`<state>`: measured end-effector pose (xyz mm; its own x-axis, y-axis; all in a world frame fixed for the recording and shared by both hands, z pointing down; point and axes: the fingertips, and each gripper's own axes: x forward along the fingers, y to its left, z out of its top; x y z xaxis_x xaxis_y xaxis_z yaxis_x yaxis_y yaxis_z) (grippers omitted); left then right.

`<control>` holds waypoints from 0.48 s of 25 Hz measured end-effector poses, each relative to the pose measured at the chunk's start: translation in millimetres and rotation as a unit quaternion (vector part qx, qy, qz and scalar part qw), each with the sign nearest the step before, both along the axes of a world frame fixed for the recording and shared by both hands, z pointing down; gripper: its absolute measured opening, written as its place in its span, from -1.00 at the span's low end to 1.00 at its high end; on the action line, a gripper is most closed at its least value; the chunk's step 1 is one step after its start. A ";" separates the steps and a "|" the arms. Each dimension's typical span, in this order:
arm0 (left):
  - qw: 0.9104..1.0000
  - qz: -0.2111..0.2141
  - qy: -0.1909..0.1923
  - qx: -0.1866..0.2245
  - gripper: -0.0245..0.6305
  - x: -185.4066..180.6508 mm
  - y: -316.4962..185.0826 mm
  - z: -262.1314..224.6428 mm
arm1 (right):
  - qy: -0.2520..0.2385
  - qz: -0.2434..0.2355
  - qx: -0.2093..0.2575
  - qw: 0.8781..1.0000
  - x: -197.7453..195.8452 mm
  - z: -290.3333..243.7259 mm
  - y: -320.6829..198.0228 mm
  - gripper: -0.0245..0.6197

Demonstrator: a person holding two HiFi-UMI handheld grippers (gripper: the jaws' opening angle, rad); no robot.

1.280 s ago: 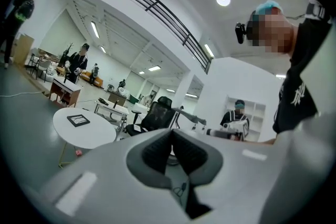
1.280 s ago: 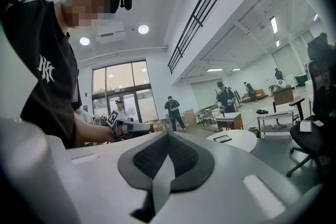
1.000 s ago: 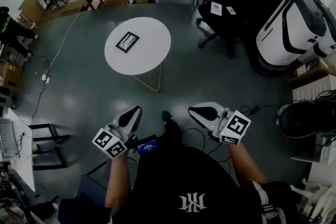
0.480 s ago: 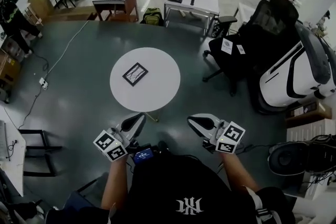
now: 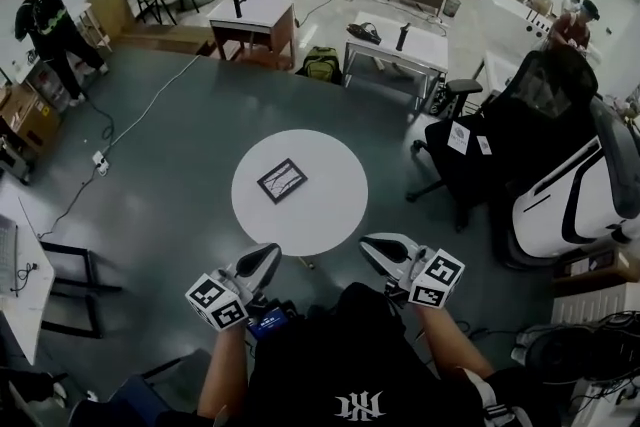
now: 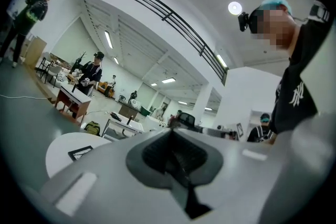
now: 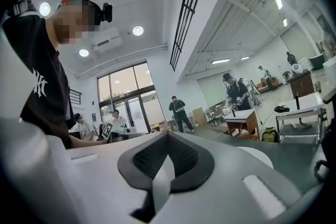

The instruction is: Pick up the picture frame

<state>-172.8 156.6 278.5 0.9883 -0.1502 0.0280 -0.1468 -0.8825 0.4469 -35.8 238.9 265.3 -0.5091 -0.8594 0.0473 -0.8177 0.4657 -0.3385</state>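
Note:
A small dark picture frame point(image 5: 282, 180) lies flat on a round white table point(image 5: 330, 215), left of its middle. It also shows as a small dark frame point(image 6: 80, 152) at the lower left of the left gripper view. My left gripper point(image 5: 268, 255) is shut and empty, held level just short of the table's near edge. My right gripper point(image 5: 372, 244) is shut and empty too, at the table's near right edge. Both are apart from the frame. In both gripper views the jaws meet with nothing between them.
A large black office chair point(image 5: 520, 130) and a white machine point(image 5: 585, 200) stand right of the table. Desks point(image 5: 395, 40) and a wooden table point(image 5: 255, 15) lie beyond. A cable point(image 5: 140, 120) runs across the floor at left. People stand at the far left and back.
The person has walked toward the round table. It was far ahead and now lies just beyond both gripper tips. Both grippers stay shut and level.

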 end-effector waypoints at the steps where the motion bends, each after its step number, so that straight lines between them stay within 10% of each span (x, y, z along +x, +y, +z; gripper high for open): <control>1: 1.000 -0.004 -0.004 -0.001 -0.92 0.9 -6.2 1.2 | -0.004 -0.004 0.001 1.000 2.3 -0.7 -10.2 -0.94; 12: 0.996 -0.085 -0.022 -0.010 -0.92 34.2 -89.6 7.4 | -0.022 -0.086 0.000 0.996 48.1 12.0 -129.4 -0.94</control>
<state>-138.6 67.0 285.8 0.9460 -0.3151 0.0757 -0.3141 -0.8337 0.4543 12.4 109.5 277.3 -0.6502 -0.7594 0.0220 -0.7104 0.5974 -0.3721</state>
